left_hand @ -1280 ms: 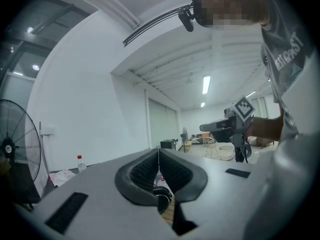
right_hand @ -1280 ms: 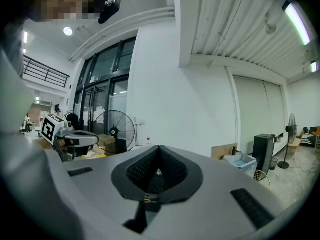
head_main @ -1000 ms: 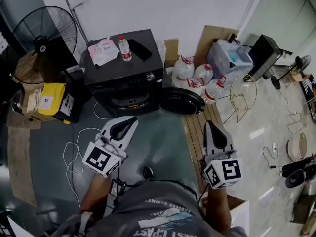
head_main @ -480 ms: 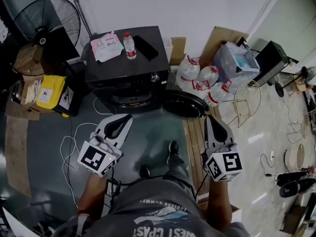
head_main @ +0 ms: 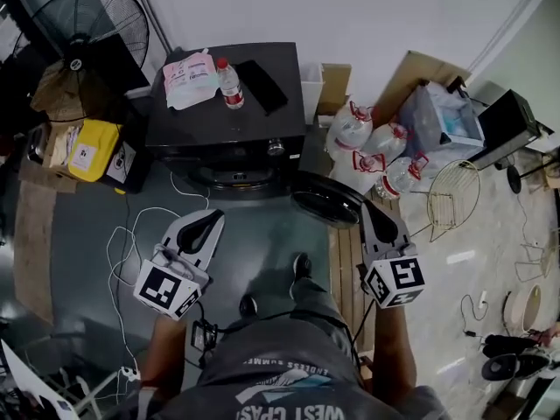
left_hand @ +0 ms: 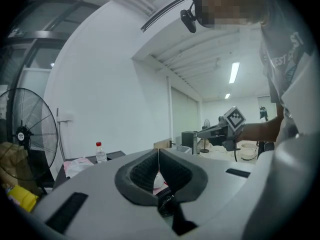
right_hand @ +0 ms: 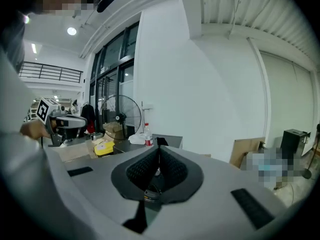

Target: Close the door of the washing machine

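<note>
The black washing machine stands against the wall, and its round door is swung open to its right. My right gripper is shut and empty, its tip at the door's right edge; whether it touches I cannot tell. My left gripper is also shut and empty, over the floor in front of the drum opening. In the left gripper view the jaws meet, with the right gripper off to the right. The right gripper view shows closed jaws pointing at the machine's top.
A water bottle, a pink pouch and a flat black object lie on the machine. A fan and yellow box stand left; water jugs and a wire basket right. White cable trails on the floor.
Both grippers have moved forward toward the machine. The right one has come up to the open door's edge. The person's foot has stepped into view.
</note>
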`<state>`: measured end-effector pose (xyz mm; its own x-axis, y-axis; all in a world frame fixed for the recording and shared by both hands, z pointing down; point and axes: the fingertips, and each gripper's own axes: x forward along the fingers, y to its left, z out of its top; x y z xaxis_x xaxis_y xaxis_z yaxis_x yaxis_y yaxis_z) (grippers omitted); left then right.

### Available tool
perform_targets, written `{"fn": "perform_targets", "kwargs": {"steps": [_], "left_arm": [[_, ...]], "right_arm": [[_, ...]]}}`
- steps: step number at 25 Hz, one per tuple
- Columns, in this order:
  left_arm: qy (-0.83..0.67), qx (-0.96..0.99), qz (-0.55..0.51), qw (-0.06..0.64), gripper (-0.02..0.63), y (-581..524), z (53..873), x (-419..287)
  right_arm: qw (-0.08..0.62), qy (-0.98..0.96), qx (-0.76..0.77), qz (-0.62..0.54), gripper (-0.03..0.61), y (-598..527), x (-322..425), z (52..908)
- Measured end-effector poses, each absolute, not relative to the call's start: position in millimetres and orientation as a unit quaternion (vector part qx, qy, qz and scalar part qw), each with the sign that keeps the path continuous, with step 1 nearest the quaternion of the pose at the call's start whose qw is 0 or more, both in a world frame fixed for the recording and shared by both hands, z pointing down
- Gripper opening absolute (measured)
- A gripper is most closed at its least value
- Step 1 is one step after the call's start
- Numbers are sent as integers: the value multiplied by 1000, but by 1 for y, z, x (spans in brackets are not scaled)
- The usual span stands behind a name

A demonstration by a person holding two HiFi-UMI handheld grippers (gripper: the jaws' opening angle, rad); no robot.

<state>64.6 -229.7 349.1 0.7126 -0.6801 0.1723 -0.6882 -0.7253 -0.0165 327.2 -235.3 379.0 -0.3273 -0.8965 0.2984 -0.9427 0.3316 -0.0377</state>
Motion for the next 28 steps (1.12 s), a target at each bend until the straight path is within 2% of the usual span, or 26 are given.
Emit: {"fn": "perform_targets", "kwargs": {"steps": [7, 16, 28], "left_arm": [[-382, 918, 97, 49, 20, -259, 386, 83], [-394, 906, 124, 97, 20, -269, 440, 90], [-415, 888, 143, 138, 20, -277, 482, 85]], "right_arm": [[156, -821, 533, 130, 29, -291, 342, 456], [245, -820, 485, 178, 36, -335, 365, 583], [376, -804, 410, 212, 117, -363, 391, 728]]}}
